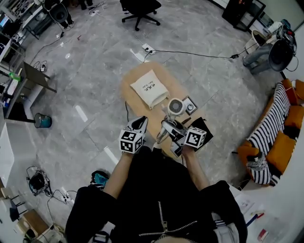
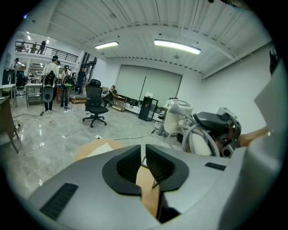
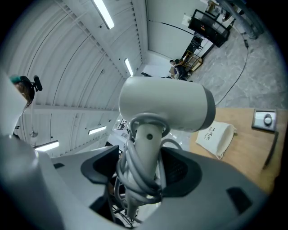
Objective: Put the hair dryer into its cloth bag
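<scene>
Your right gripper [image 3: 141,175] clamps the hair dryer [image 3: 166,105] by its cord-wrapped handle; your left gripper [image 2: 143,165] is closed, empty. The cloth bag [image 1: 149,88] lies on the table [image 1: 176,89].

Oval wooden table [image 1: 126,90]; black office chair [image 1: 139,9] beyond; striped sofa [image 1: 273,124] right; power strip [image 1: 148,48] on floor.

one hair dryer [image 1: 175,107], one cloth bag [image 1: 150,88]

Your hair dryer [image 3: 164,108] is smooth, matt white plastic; the cloth bag [image 1: 149,88] is cream fabric, lying on a matt wooden desk [image 1: 127,91].
</scene>
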